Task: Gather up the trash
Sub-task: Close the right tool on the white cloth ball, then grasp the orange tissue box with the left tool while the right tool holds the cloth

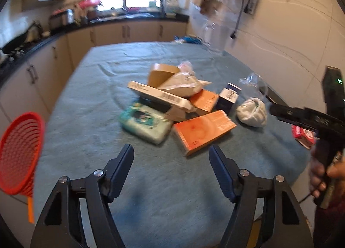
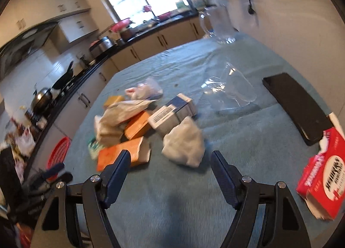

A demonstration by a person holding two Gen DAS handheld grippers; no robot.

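**Open tongs hover before a pile of trash**

Nearest, the left tongs [image 1: 171,155] and right tongs [image 2: 170,161] gape wide, holding nothing. Just ahead on the teal-covered table [image 1: 90,118] lies the trash: an orange box [image 1: 203,130], a crumpled white wad [image 2: 184,142], cartons. A red basket [image 1: 18,153] stands left of the left tongs. Collection looks barely started; next, close on one item.

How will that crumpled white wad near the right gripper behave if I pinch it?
The crumpled white wad looks soft and creased, so it will probably squash between the fingers. It likely weighs little. Its lumpy shape suggests it won't roll on the teal cloth.
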